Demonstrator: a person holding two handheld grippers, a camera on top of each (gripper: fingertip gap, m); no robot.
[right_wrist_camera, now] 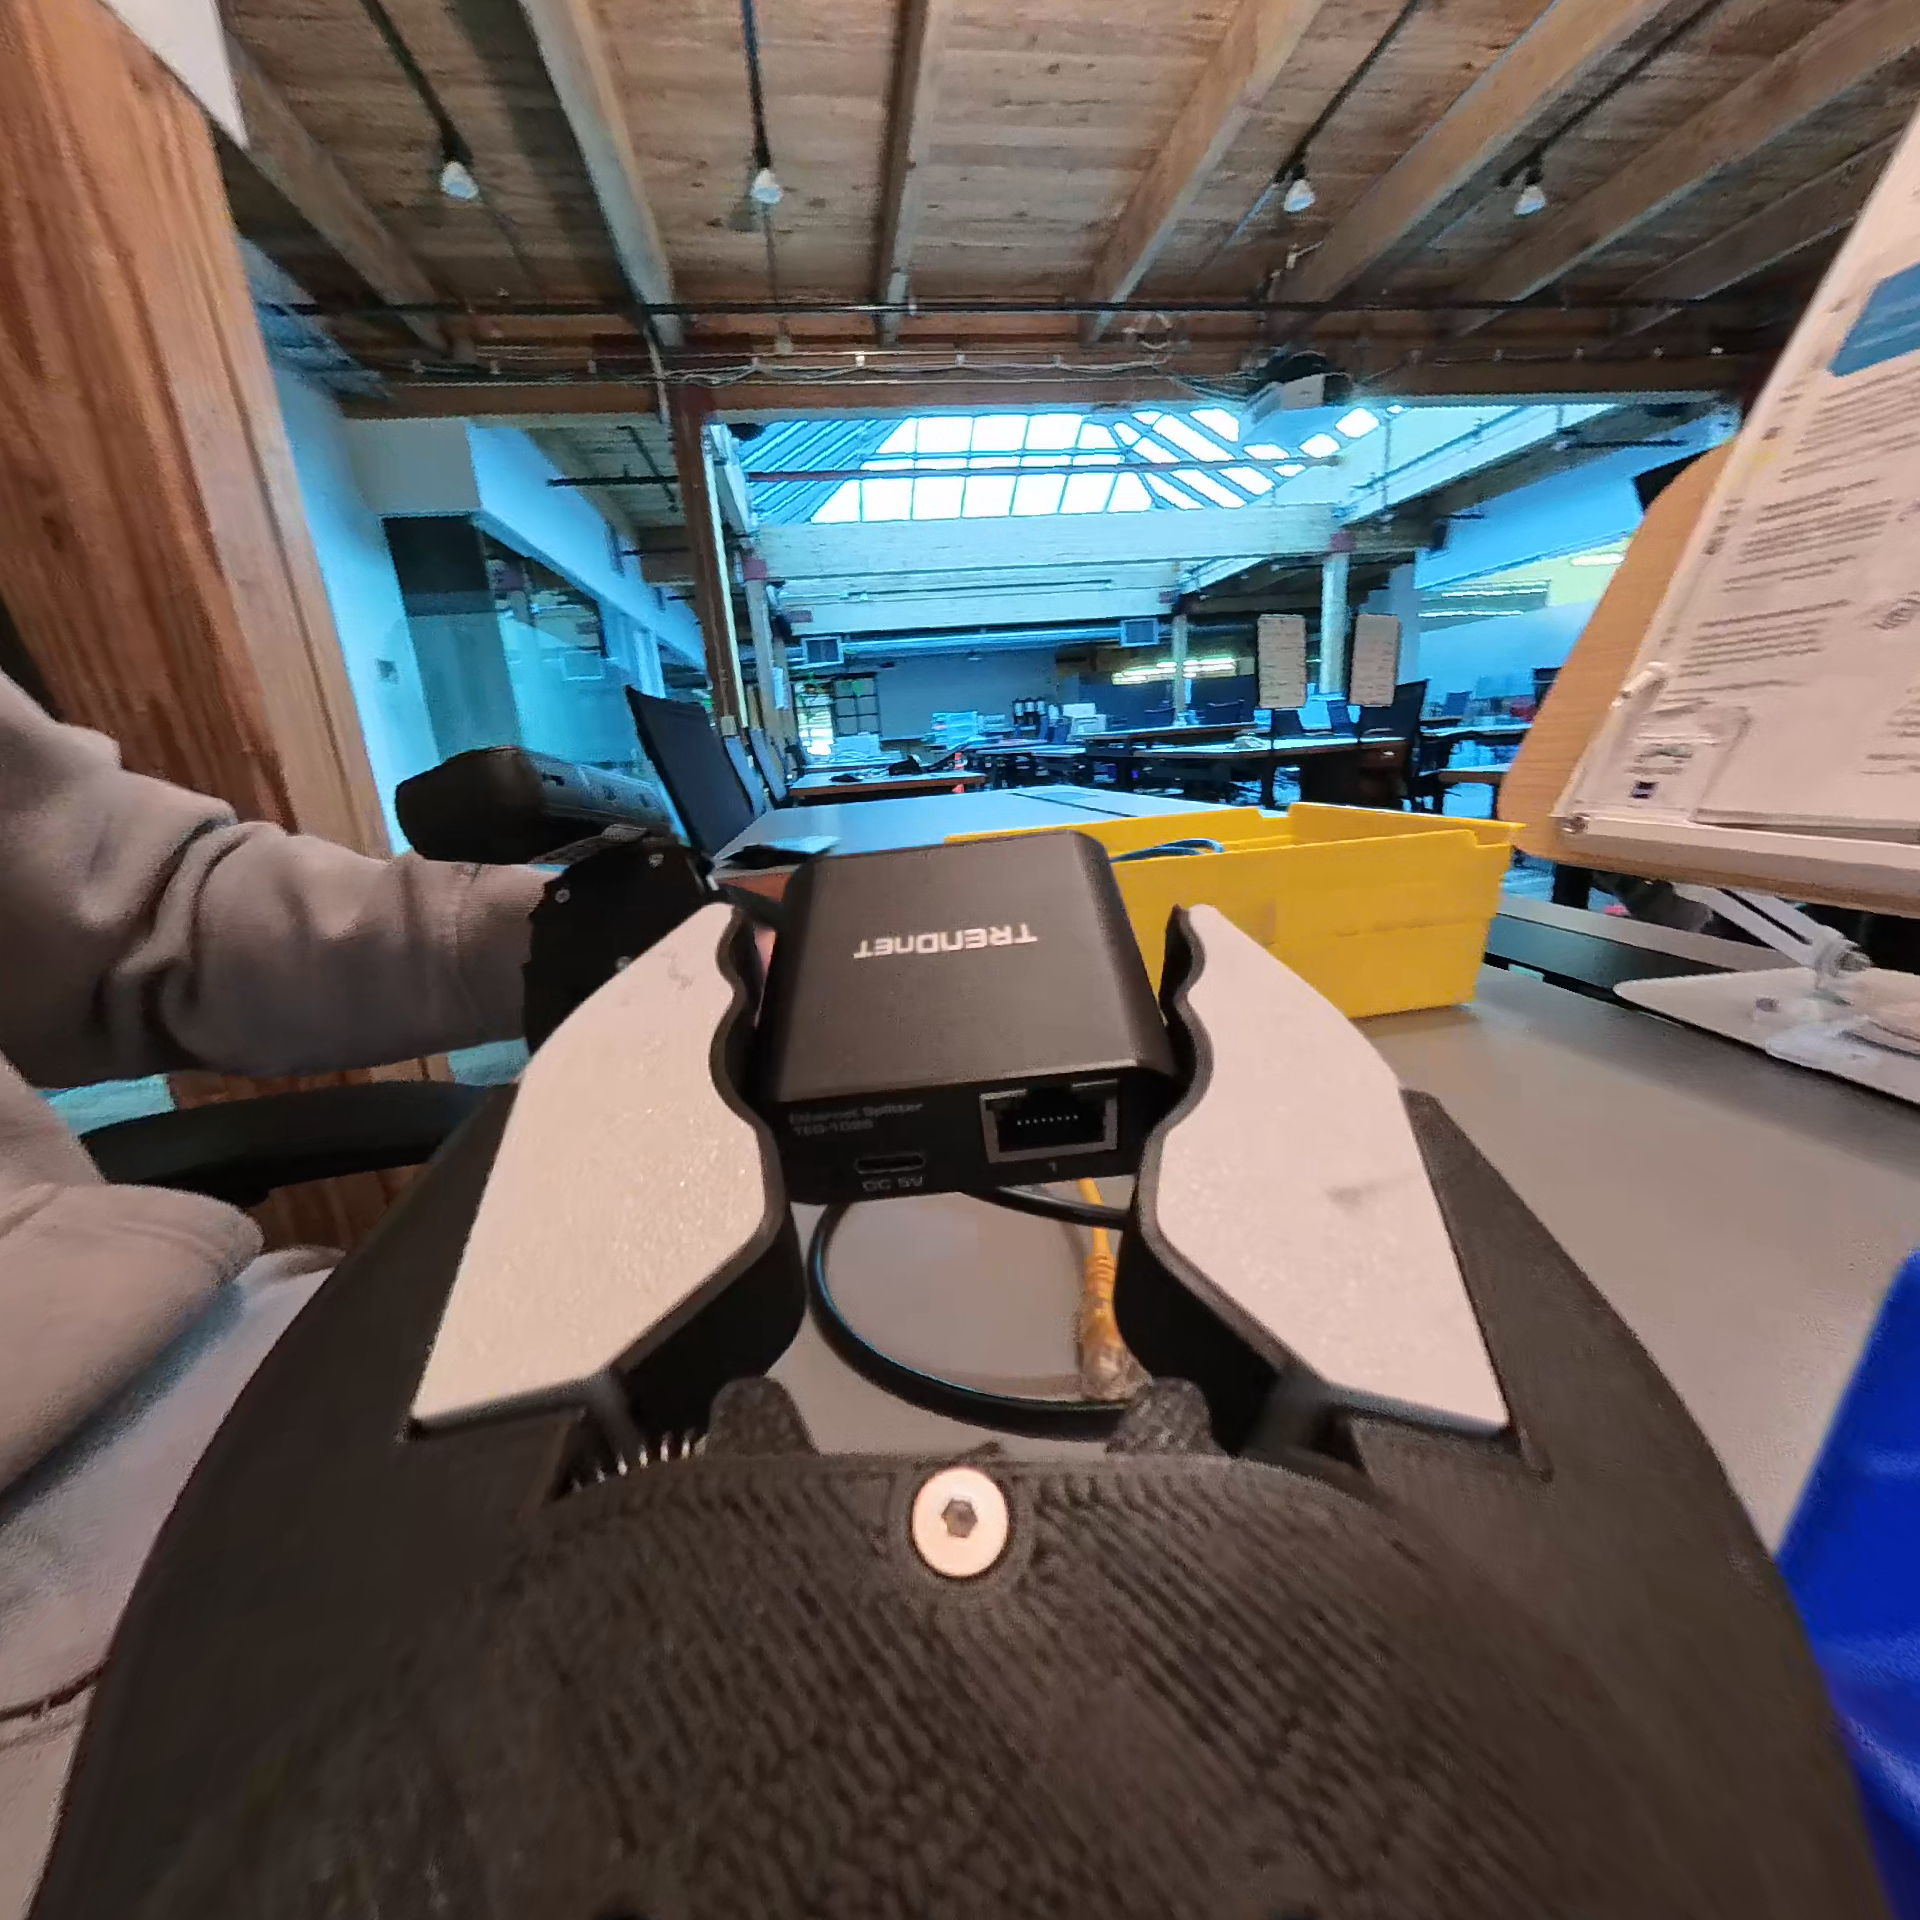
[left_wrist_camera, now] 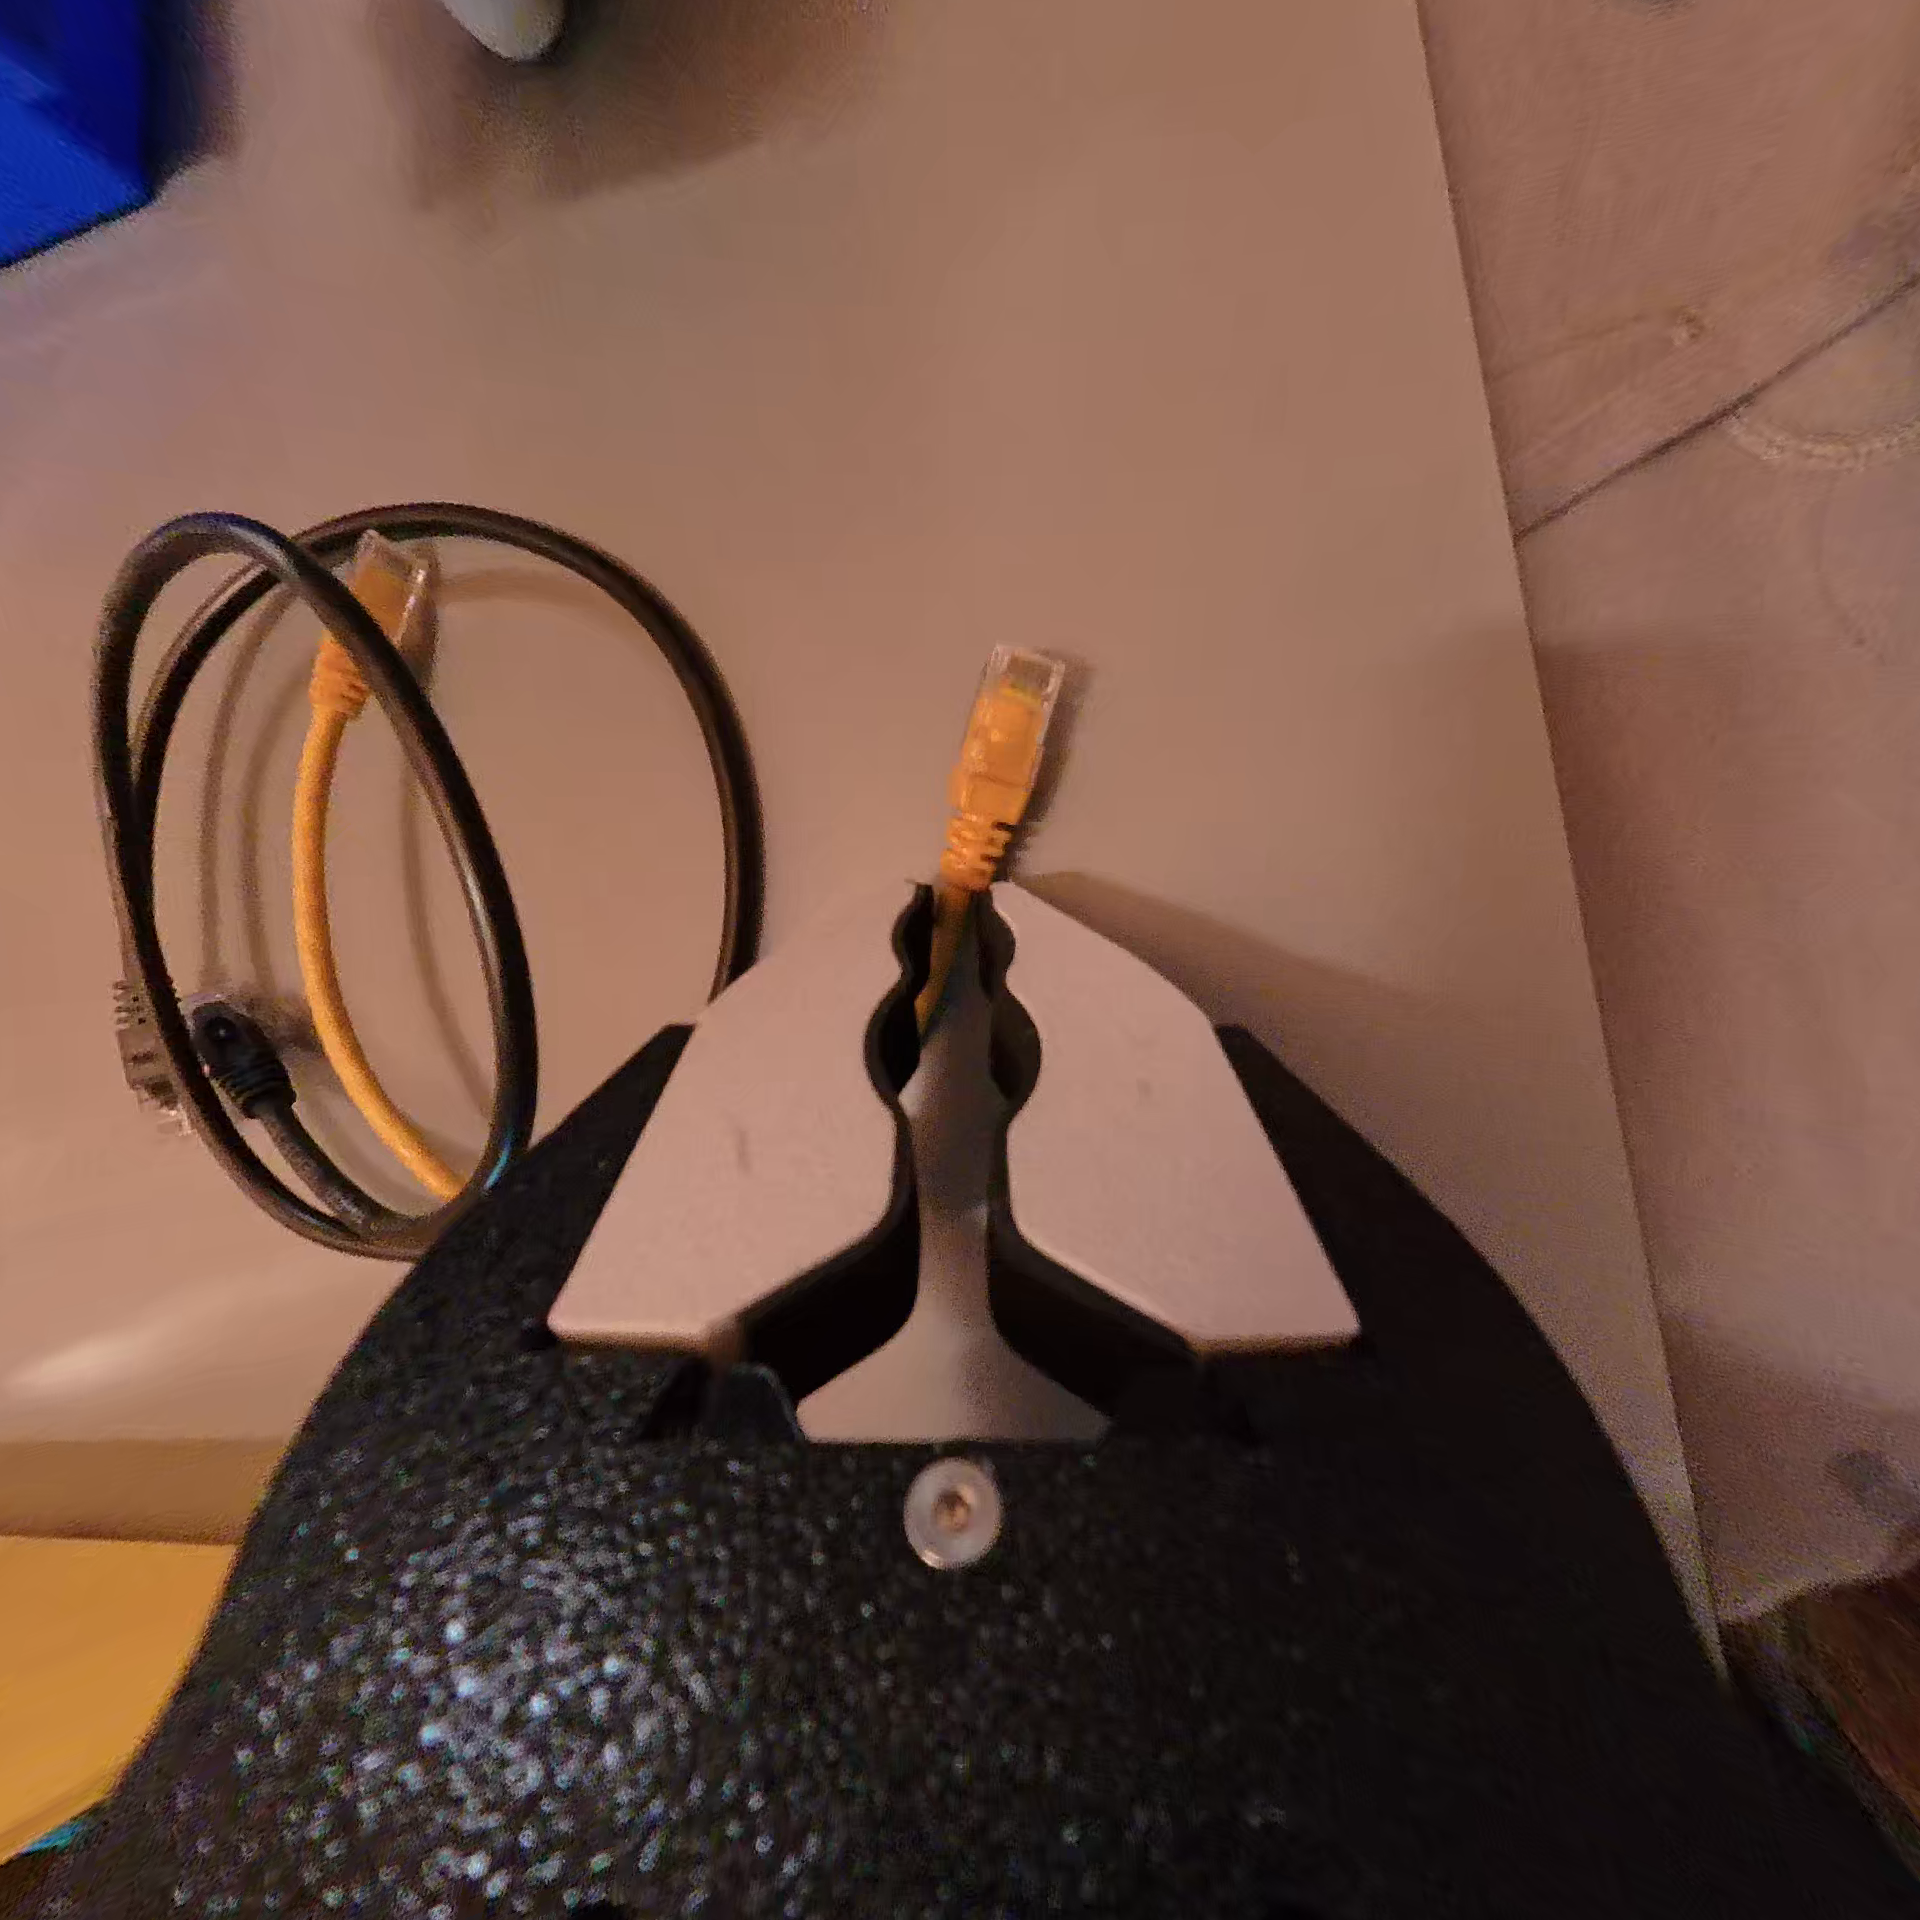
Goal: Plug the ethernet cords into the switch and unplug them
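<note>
Orange cord grip: your left gripper [left_wrist_camera: 956,894] has its fingers [left_wrist_camera: 831,1091] pinched narrow on the orange cord [left_wrist_camera: 312,883], right behind the strain relief, so the clear-tipped plug [left_wrist_camera: 1003,748] sticks out straight ahead. Leave the grip that close to the plug; farther back the cord would likely flex when you push.

Switch grip: your right gripper [right_wrist_camera: 961,997] clamps the black switch [right_wrist_camera: 956,977] by its two sides and lifts it off the worktop [right_wrist_camera: 1662,1195]. The empty port [right_wrist_camera: 1049,1120] faces back toward your right hand.

Alignment: the plug and the port are not seen together in either view, so I cannot tell how far apart they are. Bring the plug square to the port, and check which way the latch tab faces, since it is not visible from here.

Push: brace the switch and press straight in; a tilted entry probably jams.

Cord slack: the orange cord's other plug [left_wrist_camera: 395,592] lies inside the black cord [left_wrist_camera: 436,831] coiled on the worktop. Watch that lifting does not drag that coil along.

Surroundings: a yellow bin [right_wrist_camera: 1351,914] sits behind the switch, well clear of your approach.
</note>
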